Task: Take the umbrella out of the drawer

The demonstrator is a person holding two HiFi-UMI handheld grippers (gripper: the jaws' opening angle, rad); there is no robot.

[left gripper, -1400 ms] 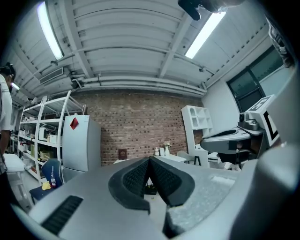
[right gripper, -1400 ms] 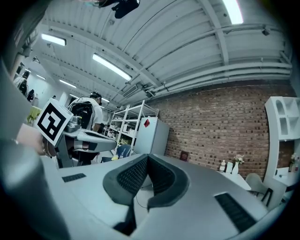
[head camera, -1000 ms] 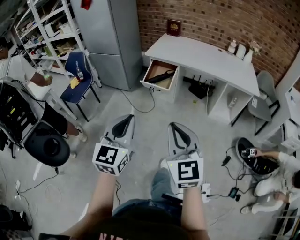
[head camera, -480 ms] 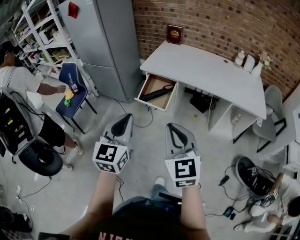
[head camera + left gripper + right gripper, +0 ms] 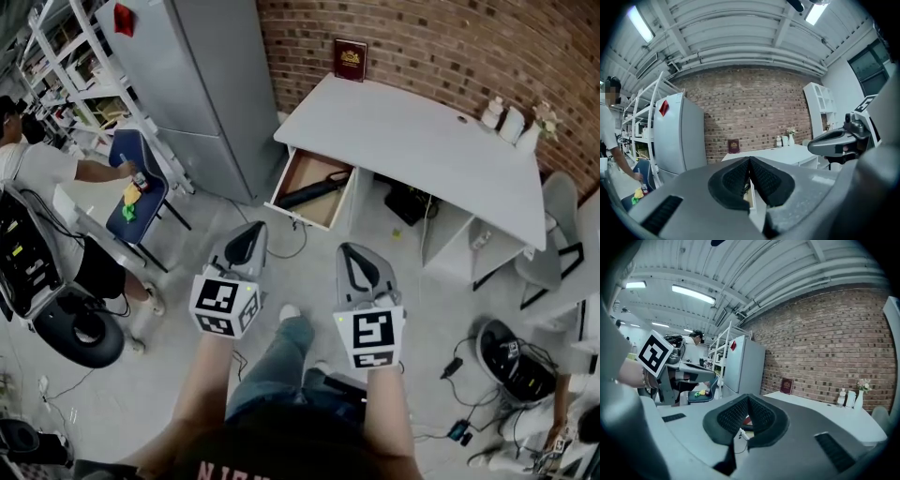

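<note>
Two grippers, the left gripper (image 5: 249, 238) and the right gripper (image 5: 351, 255), both have their jaws pressed together on nothing and point toward the upper middle of the frame, well short of the open drawer (image 5: 302, 213) under the white desk (image 5: 422, 141). The black umbrella (image 5: 314, 190) lies inside it, its long axis slanting from lower left to upper right, roughly between the two grippers' lines; neither looks clearly nearer, though its lower-left end sits toward the left gripper
</note>
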